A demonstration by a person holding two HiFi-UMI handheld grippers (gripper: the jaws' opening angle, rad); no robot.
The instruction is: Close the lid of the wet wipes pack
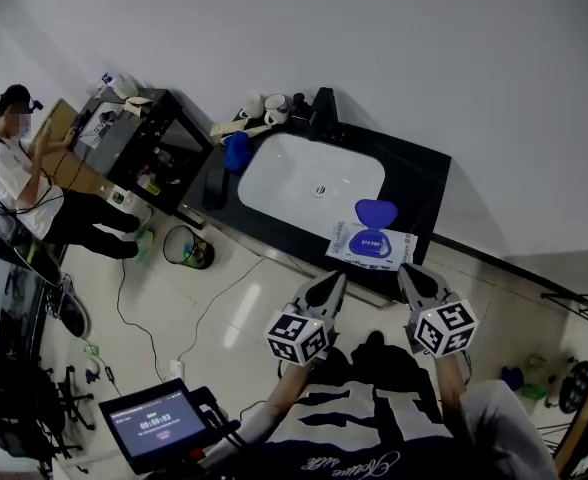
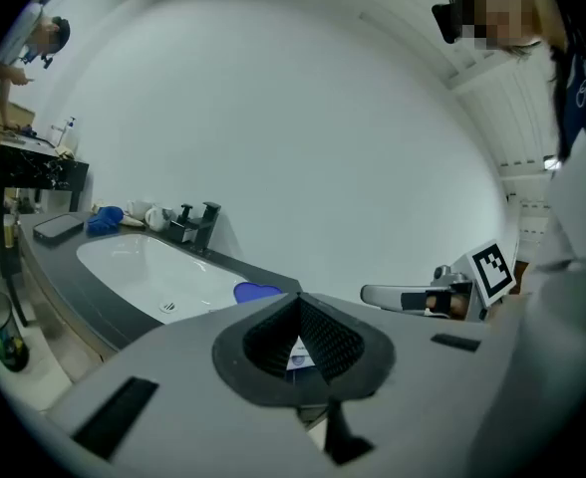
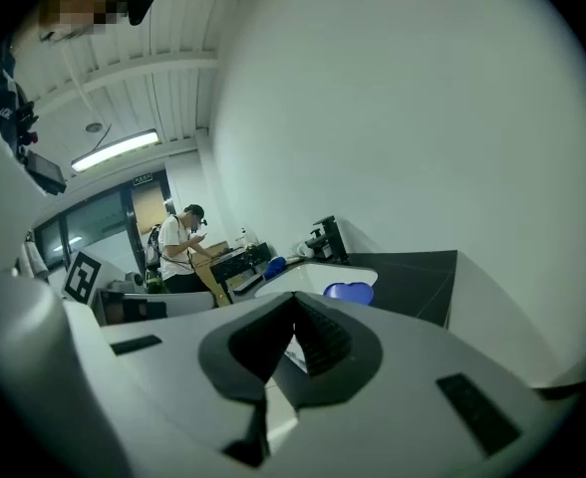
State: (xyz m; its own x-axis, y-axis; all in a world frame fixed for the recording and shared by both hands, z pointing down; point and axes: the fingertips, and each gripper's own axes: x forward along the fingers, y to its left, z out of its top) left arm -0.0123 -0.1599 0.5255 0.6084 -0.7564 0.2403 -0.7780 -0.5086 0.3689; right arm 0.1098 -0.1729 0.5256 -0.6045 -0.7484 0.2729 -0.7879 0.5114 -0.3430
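Observation:
The wet wipes pack (image 1: pixel 371 244) lies flat on the black counter (image 1: pixel 424 183), right of the white sink (image 1: pixel 309 180). Its blue lid (image 1: pixel 376 211) stands open, tipped up toward the wall. My left gripper (image 1: pixel 329 286) hovers just short of the counter's front edge, left of the pack, shut and empty. My right gripper (image 1: pixel 410 276) is level with it on the pack's right, also shut and empty. The blue lid (image 2: pixel 256 291) shows past the left gripper (image 2: pixel 298 303), and the right gripper view shows the lid (image 3: pixel 349 291) beyond the right gripper (image 3: pixel 295 300).
A black faucet (image 1: pixel 324 114), white cups (image 1: pixel 263 108) and a blue cloth (image 1: pixel 236 152) sit round the sink's far and left sides. A person (image 1: pixel 19 163) stands at a black cabinet (image 1: pixel 149 143) far left. A bin (image 1: pixel 190 249) and cables lie on the floor.

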